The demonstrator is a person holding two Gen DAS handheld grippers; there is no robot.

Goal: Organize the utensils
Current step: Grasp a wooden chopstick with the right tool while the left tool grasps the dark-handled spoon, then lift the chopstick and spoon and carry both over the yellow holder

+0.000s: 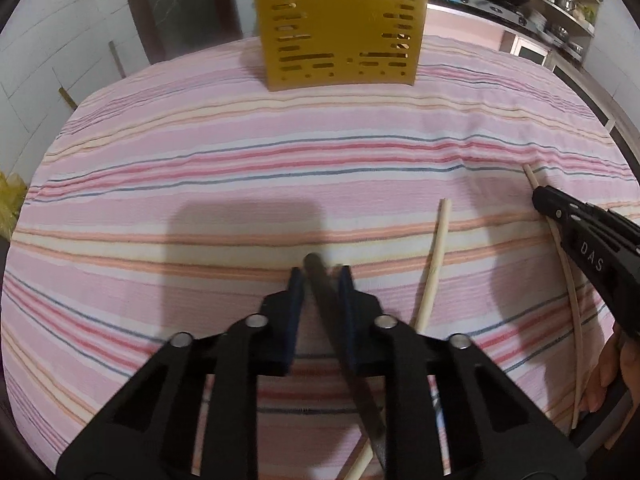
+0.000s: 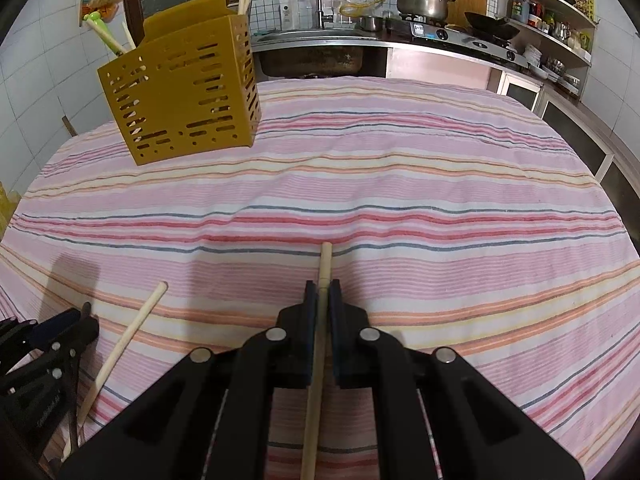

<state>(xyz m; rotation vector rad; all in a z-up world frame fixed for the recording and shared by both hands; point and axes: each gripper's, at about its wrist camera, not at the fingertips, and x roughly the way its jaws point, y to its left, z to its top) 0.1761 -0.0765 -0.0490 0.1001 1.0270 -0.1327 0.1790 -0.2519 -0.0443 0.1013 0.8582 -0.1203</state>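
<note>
Table w/ pink striped cloth (image 2: 400,184), kitchen behind: sink (image 2: 312,40), gas stove (image 2: 460,34) w/ steel pot (image 2: 420,2), shelves at right. Yellow slotted utensil holder (image 2: 180,92) at far side. Left gripper (image 1: 320,280) closing around dark chopstick (image 1: 344,340), pads not clearly pressing. Right gripper (image 2: 323,294) clamped on pale chopstick (image 2: 322,280). Another pale chopstick (image 1: 434,264) lying between grippers.
</note>
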